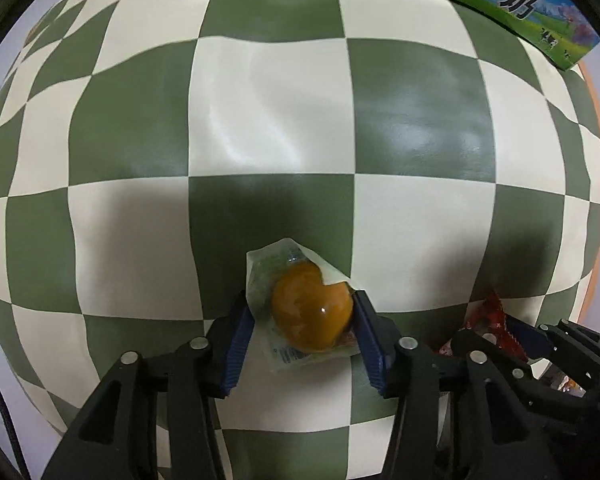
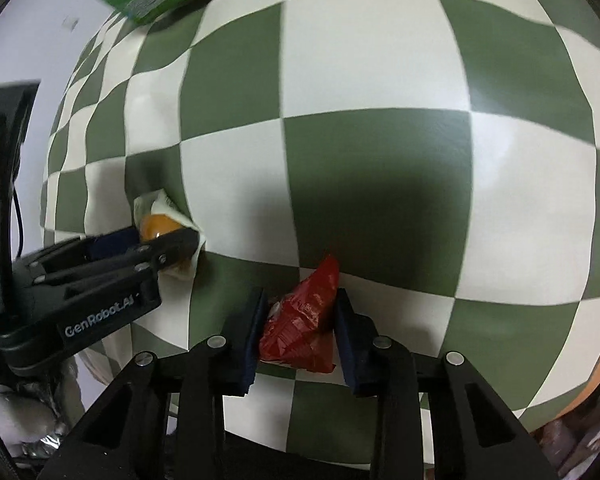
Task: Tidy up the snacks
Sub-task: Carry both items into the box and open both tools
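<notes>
My left gripper (image 1: 304, 320) pinches the clear-wrapped orange snack (image 1: 310, 312) over the checkered cloth (image 1: 268, 108), well short of the green box (image 1: 512, 4). Beside it, my right gripper (image 2: 300, 320) clamps the red packet (image 2: 304, 320).

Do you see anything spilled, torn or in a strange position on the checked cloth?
Nothing stands out. The clear pouch holding a round orange-brown snack and the crinkled red foil packet look sealed, each gripped in a tool. The green-and-white checked tablecloth shows only soft wrinkles and no spill.
</notes>
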`<state>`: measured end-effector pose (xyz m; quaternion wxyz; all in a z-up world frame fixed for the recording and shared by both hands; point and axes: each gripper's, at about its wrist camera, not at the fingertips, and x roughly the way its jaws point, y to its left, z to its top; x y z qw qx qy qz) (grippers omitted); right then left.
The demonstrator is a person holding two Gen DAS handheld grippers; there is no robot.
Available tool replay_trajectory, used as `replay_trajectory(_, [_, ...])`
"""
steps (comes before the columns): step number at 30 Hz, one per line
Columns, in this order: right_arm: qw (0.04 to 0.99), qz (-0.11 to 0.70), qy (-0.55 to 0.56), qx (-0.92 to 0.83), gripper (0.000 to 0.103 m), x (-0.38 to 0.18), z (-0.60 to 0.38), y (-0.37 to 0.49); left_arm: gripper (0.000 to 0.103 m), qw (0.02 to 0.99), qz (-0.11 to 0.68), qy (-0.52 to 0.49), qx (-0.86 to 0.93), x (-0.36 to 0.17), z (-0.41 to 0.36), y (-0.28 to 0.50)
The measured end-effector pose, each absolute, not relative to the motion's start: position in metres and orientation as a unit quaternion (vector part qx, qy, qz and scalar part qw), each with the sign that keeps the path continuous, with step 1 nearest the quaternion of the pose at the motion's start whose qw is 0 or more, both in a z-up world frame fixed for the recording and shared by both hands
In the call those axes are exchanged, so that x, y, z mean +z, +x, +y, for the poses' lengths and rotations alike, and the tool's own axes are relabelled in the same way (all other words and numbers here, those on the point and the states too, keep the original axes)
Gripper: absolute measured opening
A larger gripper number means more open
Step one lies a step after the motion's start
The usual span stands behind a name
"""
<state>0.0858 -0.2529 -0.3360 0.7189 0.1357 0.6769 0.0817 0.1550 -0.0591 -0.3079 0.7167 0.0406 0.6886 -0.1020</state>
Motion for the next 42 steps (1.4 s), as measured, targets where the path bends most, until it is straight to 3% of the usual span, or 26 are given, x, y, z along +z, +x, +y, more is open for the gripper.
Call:
replay_trajectory(6, [0.747,0.641,0.147,0.095,0.034,-0.299,-0.262,0.091,0.043,0.728,0.676,0.033,-0.111,-0.282,-0.054,0.147])
replay_trajectory(13, [0.787,0.583,0.175,0.099,0.034,-0.233,-0.295,0.121,0.043,0.766,0.625,-0.009,-0.148,-0.198,-0.066,0.172])
replay_trajectory(17, [0.819,0.535,0.181,0.099,0.034,-0.178,-0.328,0.156,0.043,0.791,0.585,-0.023,-0.177,-0.143,-0.078,0.221])
replay_trajectory(24, [0.857,0.476,0.173,0.096,0.034,-0.118,-0.353,0.246,0.043,0.817,0.55,-0.018,-0.173,-0.091,-0.107,0.327])
replay_trajectory(34, [0.83,0.528,0.153,0.093,0.034,-0.146,-0.364,0.397,0.043,0.78,0.615,0.014,-0.112,-0.149,-0.109,0.459])
replay_trajectory(42, [0.784,0.603,0.136,0.059,0.038,-0.205,-0.367,0.443,0.044,0.748,0.658,0.017,-0.082,-0.199,-0.105,0.501])
